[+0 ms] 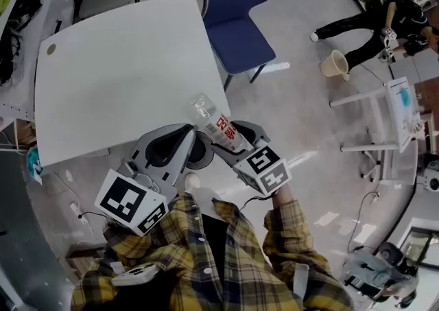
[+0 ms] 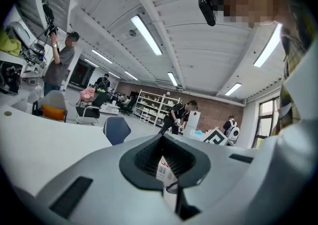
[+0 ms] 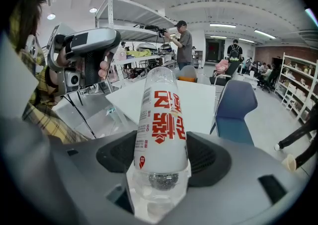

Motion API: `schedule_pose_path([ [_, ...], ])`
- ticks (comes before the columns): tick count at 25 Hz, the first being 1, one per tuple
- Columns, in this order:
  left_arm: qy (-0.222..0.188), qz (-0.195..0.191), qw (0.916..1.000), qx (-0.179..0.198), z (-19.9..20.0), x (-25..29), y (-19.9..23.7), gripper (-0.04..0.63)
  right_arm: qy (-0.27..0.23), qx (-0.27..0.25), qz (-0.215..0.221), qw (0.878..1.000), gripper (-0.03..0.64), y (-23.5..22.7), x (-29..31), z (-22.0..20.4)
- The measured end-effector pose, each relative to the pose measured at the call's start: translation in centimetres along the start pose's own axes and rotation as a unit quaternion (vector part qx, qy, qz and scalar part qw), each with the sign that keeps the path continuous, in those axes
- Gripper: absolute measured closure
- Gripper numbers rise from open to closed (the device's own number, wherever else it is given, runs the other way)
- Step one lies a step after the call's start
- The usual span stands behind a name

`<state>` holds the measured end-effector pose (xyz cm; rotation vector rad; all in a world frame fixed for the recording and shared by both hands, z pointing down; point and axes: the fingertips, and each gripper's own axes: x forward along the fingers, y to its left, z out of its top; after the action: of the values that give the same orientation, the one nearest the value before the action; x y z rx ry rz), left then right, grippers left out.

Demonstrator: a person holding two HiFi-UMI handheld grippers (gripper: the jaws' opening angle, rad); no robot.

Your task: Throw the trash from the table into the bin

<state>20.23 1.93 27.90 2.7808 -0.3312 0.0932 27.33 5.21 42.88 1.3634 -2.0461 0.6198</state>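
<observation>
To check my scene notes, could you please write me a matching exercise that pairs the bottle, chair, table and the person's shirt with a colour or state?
Things:
1. bottle
2. chair
3. table
4. shirt

Colour or state:
a. flat white top
b. yellow plaid
c. clamped in the right gripper
d. blue

Pairs: 1-c, 2-d, 3-a, 4-b
</observation>
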Motion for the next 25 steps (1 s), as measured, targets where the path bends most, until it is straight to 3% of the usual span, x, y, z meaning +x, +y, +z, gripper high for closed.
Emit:
schedule_pose_path([
  [6,0.019,0.027,0.9994,-0.009,-2.9,-1.2,-2.8,0.588,0.016,0.011,0.015,1.0,0.319,1.0,-1.6,-4.9],
  [10,0.033,0.023,0.9991,-0.014,-4.3,-1.8,-3.6,0.588,0.033,0.024,0.012,0.999,0.319,2.2,-1.6,-7.7],
  [25,0.065,0.009,0.9973,-0.031,-10.3,-2.7,-1.5,0.588,0.131,0.113,0.012,0.985,0.319,4.2,5.2,-18.0],
])
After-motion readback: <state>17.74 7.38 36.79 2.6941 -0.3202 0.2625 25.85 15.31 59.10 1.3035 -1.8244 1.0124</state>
